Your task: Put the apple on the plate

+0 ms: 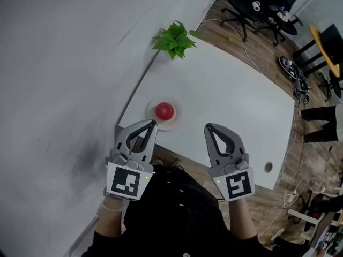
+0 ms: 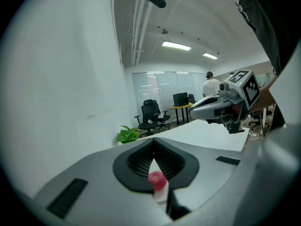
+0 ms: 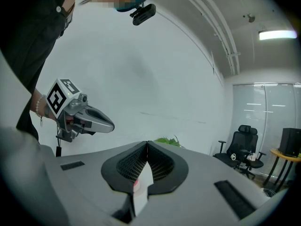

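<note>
The apple (image 1: 164,110), red and round, sits in the middle of a small pale plate (image 1: 172,123) at the near left part of a white worktop (image 1: 230,95), close to the edge that runs along the wall (image 1: 64,63). By the look of it the task is done: the fruit rests on the plate, nothing touches it, and no step seems left beyond drawing back.

The left gripper (image 1: 153,124) hangs just short of the plate, at the worktop's near edge, apart from both plate and apple. Its fingers (image 2: 141,161) are pressed together at the tips and carry nothing; apple and plate show only through the gap lower down, beyond them. The right gripper (image 1: 208,126) is held level beside it, further from the plate, its fingers (image 3: 160,164) likewise closed tip to tip and empty.

A leafy green plant (image 1: 174,39) stands at the far corner of the worktop, well apart from the plate, with office chairs (image 1: 257,7) on the wooden floor beyond.
</note>
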